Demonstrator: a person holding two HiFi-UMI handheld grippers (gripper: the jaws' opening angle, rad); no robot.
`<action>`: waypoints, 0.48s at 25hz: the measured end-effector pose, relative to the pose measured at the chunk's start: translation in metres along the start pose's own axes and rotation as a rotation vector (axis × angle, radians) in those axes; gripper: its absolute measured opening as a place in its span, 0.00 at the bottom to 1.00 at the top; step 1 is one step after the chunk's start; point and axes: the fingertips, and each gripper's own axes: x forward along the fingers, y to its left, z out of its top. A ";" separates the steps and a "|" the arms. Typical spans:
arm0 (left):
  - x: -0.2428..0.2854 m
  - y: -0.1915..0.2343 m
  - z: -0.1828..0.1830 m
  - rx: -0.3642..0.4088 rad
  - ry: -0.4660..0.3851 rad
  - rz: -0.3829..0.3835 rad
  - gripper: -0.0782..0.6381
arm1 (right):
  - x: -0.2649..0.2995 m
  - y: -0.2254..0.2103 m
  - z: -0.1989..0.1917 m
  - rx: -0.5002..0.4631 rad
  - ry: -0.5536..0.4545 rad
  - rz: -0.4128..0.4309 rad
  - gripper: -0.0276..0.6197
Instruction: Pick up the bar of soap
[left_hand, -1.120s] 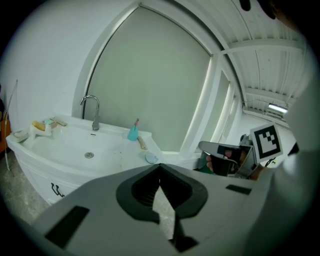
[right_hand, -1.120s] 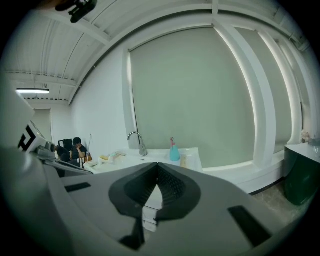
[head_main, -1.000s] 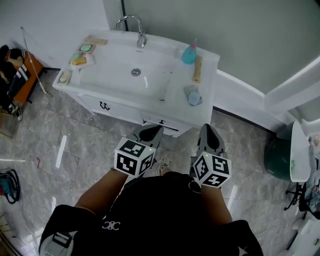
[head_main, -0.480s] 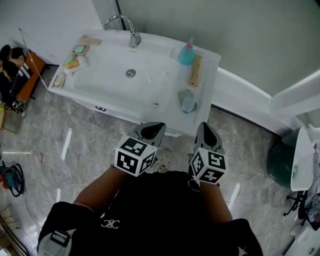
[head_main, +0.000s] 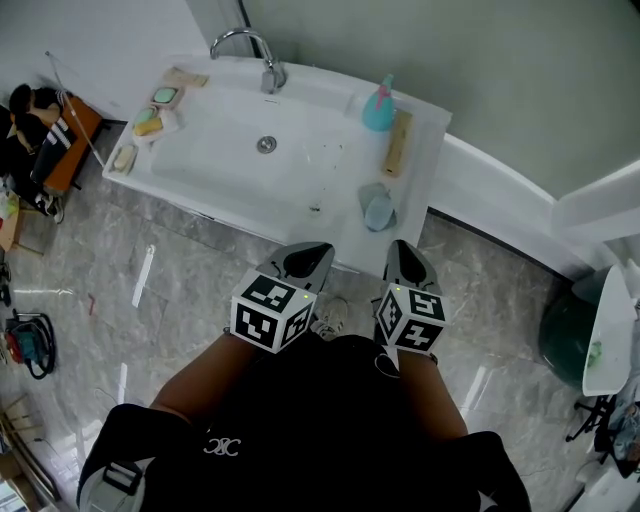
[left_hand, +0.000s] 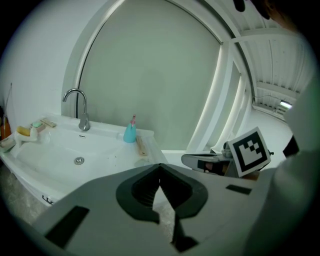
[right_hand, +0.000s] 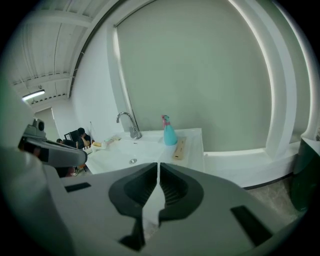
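Soap bars lie on the left rim of the white sink (head_main: 330, 215): a green one (head_main: 165, 95), a yellow one (head_main: 148, 126) in a white dish, and a tan one (head_main: 124, 158). The yellow bar (left_hand: 24, 131) shows far left in the left gripper view and is tiny in the right gripper view (right_hand: 96, 144). My left gripper (head_main: 305, 262) and right gripper (head_main: 402, 262) are side by side in front of my body, just short of the sink's near edge. Both are shut and empty, well away from the soaps.
A faucet (head_main: 262, 60) stands at the back of the sink. On the right rim are a teal bottle (head_main: 377, 108), a wooden bar-shaped piece (head_main: 397, 143) and a grey-blue item (head_main: 376, 207). An orange bench with bags (head_main: 50, 130) is at the left and a dark green bin (head_main: 562, 340) at the right.
The sink has shifted slightly in the head view and sits a little closer to both grippers. Both grippers stay shut and empty.
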 end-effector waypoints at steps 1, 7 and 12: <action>0.001 0.002 0.000 -0.002 0.002 0.003 0.12 | 0.002 0.000 -0.001 0.002 0.003 0.002 0.05; 0.004 0.011 0.006 -0.003 0.002 -0.007 0.12 | 0.019 -0.003 -0.005 0.019 0.029 -0.024 0.06; 0.011 0.023 0.017 0.032 0.005 -0.045 0.12 | 0.038 -0.008 -0.013 0.086 0.062 -0.059 0.12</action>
